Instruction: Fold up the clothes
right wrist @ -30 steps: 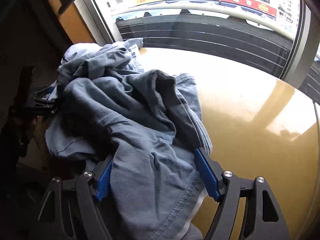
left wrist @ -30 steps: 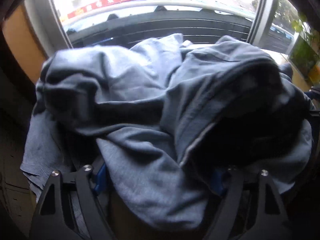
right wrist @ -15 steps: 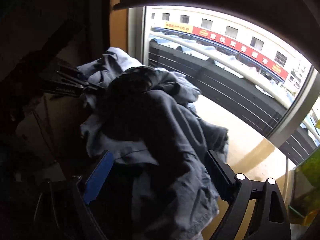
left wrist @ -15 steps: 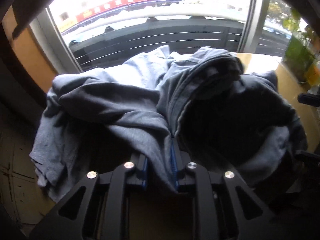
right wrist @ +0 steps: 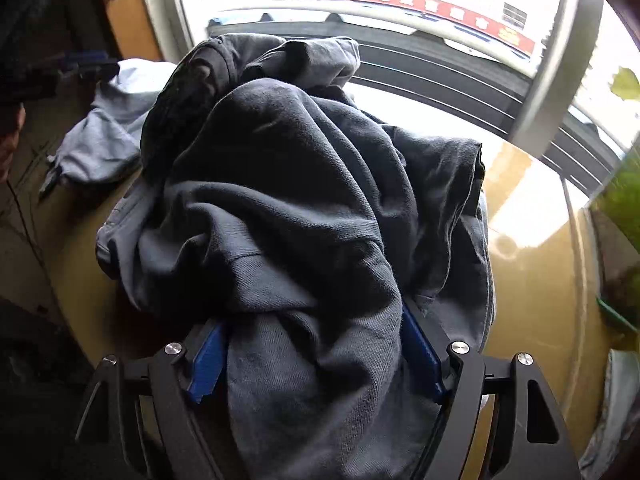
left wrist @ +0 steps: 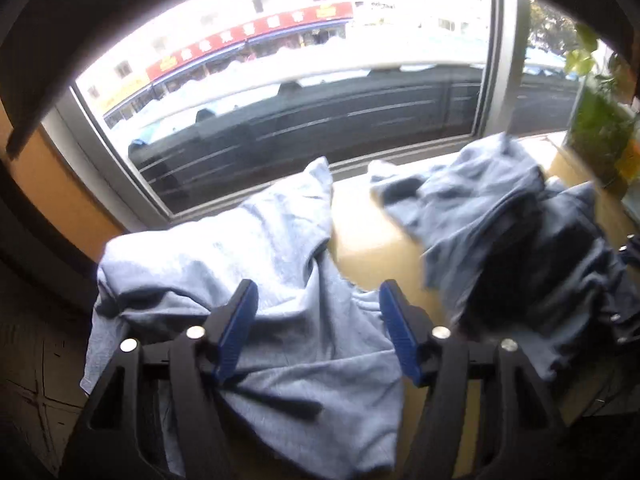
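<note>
In the left wrist view, the left gripper [left wrist: 318,320] stands above a light grey garment [left wrist: 256,264] that lies crumpled on the yellow table [left wrist: 364,236], near the window [left wrist: 304,92]. Its jaws are apart and opening; the cloth passes below and between them, but the blue pads do not press on it. To the right, apart from this garment, a darker heap of clothes [left wrist: 516,236] is seen.

The right wrist view shows that heap [right wrist: 304,184] from close. The right gripper [right wrist: 312,352] has a thick fold of it between its jaws, which are closing; both blue pads touch the cloth. The light grey garment [right wrist: 108,136] lies behind, at the left. A green plant [right wrist: 620,184] is at the right edge.
</note>
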The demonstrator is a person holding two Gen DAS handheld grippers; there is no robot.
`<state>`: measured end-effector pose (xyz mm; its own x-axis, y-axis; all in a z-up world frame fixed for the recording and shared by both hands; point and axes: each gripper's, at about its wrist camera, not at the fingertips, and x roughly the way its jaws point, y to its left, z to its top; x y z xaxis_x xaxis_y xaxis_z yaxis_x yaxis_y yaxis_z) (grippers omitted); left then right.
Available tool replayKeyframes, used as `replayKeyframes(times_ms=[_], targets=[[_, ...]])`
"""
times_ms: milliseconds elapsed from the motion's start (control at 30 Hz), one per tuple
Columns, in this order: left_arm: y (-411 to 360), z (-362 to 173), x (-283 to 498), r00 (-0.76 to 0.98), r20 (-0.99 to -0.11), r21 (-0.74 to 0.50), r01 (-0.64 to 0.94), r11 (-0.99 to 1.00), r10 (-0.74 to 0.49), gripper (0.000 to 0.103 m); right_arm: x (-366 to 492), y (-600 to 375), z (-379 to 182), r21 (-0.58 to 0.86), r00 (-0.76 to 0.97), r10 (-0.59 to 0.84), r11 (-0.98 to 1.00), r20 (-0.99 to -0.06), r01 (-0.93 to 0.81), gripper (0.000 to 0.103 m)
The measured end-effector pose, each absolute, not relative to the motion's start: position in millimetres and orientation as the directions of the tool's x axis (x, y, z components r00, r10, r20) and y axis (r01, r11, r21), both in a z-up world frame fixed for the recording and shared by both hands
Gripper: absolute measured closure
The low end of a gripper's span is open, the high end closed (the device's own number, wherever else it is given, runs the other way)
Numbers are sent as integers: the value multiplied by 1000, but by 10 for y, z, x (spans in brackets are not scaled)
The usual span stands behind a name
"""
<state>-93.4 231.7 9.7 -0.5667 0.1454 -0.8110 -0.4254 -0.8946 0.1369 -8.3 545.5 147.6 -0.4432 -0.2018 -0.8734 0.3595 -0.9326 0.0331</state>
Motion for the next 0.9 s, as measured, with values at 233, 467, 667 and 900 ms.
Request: replayKeyframes(times_ms=[233,467,667,900], targets=[[1652,-497,-1174,-517,-854,124,-313,-941,59,52,98,5836,1451,26,-470,-160,-960,-868,279,25],[1121,-453,-1074,-526,-849,192,-220,-956,-49,51,24,5667,1458,36,-494,-179,-958,-851,285,20],[1461,-93,-798,-554,-828,129,-344,-930,90,49,164,5573,1807,4,-600,-193,-954,-777,301,20],[2303,28,-699,-525,-817,99,-537,-838,240,46,307,5029,1883,-154,-612,-190,-873,-767,463,15]])
